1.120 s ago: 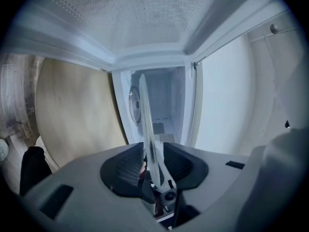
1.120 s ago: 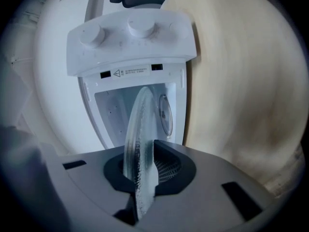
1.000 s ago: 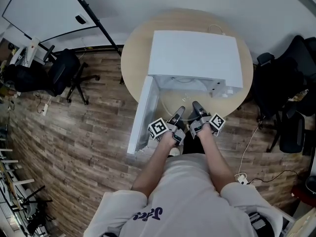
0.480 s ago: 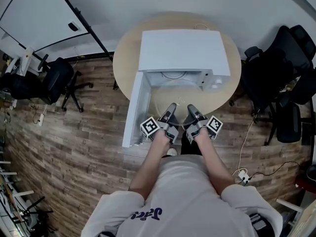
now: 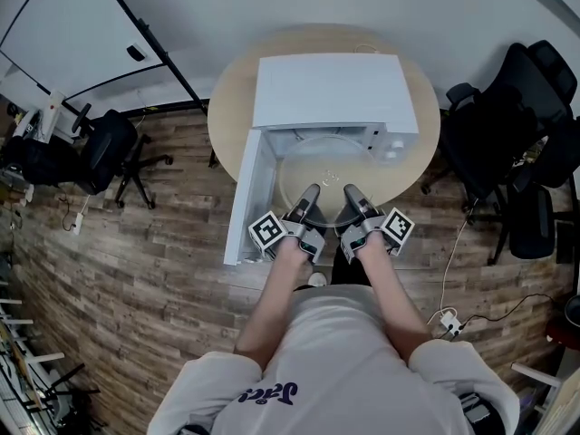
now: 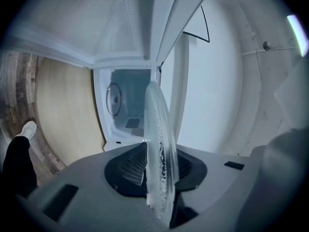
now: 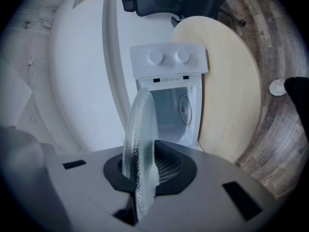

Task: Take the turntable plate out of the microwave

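Round wooden table on plank flooring: the glass turntable plate is held at the microwave's open front.
Its near rim is pinched by the right gripper. The left gripper's jaws are closing on it. The door is swung open at the left.

The microwave sits on the round counter, its door swung open to the left. The turntable plate lies level just before the open cavity, above the counter's near side. One chair stands on the floor left of the counter, a second chair right of it.
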Motion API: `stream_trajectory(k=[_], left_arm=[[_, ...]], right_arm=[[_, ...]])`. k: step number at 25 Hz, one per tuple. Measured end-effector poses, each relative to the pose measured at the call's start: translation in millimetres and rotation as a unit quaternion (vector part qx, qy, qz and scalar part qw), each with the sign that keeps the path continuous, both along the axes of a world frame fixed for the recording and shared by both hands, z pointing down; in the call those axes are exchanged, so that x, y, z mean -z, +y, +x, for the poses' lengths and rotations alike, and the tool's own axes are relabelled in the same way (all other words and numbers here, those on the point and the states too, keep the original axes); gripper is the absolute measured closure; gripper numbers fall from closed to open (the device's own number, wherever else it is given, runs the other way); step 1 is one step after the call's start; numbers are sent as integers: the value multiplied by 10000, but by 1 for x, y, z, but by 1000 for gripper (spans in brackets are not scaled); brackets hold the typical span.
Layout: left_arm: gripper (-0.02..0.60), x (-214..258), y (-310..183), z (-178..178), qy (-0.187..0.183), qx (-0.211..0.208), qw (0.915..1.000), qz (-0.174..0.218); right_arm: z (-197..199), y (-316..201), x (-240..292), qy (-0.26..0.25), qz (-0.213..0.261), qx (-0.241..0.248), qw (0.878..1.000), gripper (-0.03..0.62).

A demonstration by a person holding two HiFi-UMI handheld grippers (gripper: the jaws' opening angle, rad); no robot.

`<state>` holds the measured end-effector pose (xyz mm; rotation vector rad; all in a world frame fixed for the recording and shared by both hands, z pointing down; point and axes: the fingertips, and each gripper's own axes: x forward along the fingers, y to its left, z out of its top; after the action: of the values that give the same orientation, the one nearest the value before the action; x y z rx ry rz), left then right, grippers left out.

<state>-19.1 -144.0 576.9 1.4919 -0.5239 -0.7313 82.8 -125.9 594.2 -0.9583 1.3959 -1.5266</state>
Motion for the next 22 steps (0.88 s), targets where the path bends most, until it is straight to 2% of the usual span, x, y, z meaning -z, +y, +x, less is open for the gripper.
stream_trajectory(k=[9, 17, 22], left_arm=[[511, 46, -2, -6, 10, 88, 9998, 200], [541, 63, -1, -7, 3, 44, 9997, 227], [546, 63, -1, -6, -39, 13, 9998, 212]], right_arm=[[-6, -4, 50, 111, 400, 106, 9991, 559], [-6, -3, 71, 354, 644, 103, 9972, 559], [-6, -2, 73, 319, 698, 76, 9970, 559]])
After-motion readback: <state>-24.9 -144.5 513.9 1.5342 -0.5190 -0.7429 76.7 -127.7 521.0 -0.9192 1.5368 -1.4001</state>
